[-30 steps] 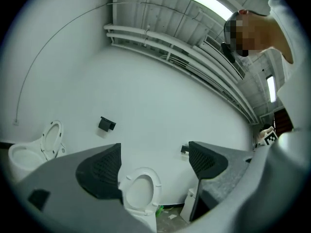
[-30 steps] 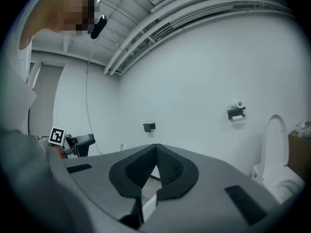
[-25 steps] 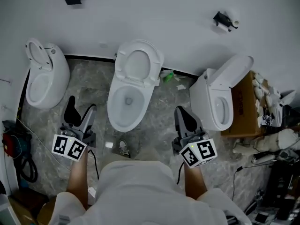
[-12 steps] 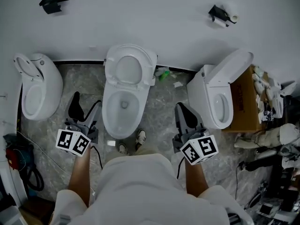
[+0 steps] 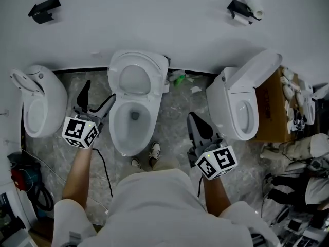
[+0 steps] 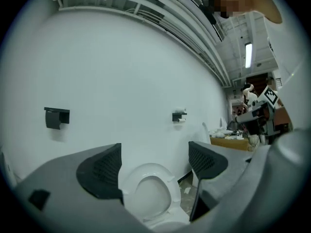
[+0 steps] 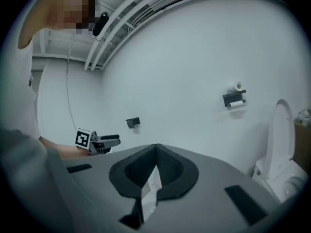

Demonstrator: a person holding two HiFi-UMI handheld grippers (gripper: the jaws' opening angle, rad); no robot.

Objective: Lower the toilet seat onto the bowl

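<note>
**A:** Three toilets (image 5: 46,102) line the wall (image 5: 154,19). The middle one's seat (image 5: 154,68) stands upright at the back, above its bowl (image 5: 119,133), not yet touched.

**B:** And the grippers?

**A:** The left gripper (image 5: 98,94) hangs just beside the bowl's left rim. Its jaws are spread wide and aimed at the seat, with nothing between them. The right gripper (image 5: 194,118) is off to the bowl's right, jaws pressed together and empty.

**B:** How would the seat handle?

**A:** It is likely stiff, smooth plastic, light but hinged, so it could slip and slam. A pinch on the ring's top edge, farthest from the hinge, then a slow swing down, looks safest.
</note>
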